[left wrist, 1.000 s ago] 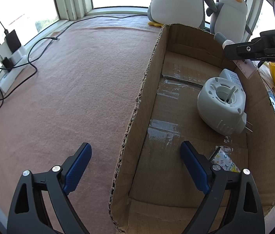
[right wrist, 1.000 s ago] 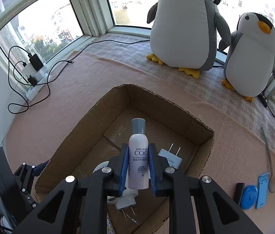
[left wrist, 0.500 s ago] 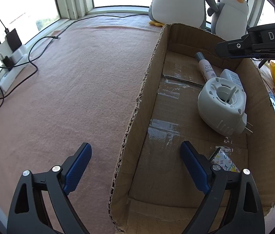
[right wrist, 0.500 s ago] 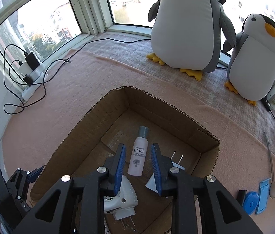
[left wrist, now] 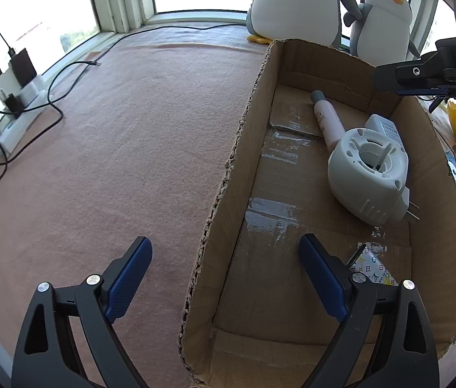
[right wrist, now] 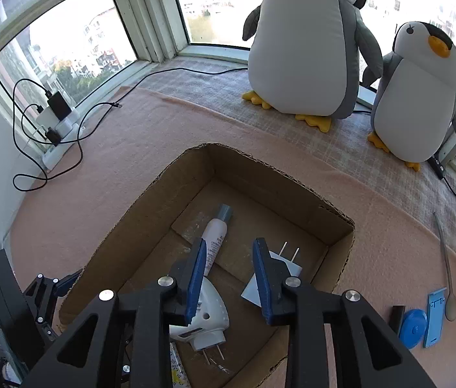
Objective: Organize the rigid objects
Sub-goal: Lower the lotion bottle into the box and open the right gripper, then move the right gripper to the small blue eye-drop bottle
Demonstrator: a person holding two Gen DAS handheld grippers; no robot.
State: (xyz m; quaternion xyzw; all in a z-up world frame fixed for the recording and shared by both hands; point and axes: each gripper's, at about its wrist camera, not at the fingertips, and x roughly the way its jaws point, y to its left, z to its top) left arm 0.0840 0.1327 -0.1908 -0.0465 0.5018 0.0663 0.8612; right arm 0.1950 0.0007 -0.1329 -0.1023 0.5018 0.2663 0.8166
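Our right hand-held gripper (right wrist: 226,273) hangs over the cardboard box (right wrist: 137,226), its jaws opening with nothing pinched between them. We see the white bottle (right wrist: 215,237) lying on the box floor, beside the round white plug-in device (left wrist: 368,177). Our left hand-held gripper (left wrist: 224,278) stands spread, straddling the box's near wall.
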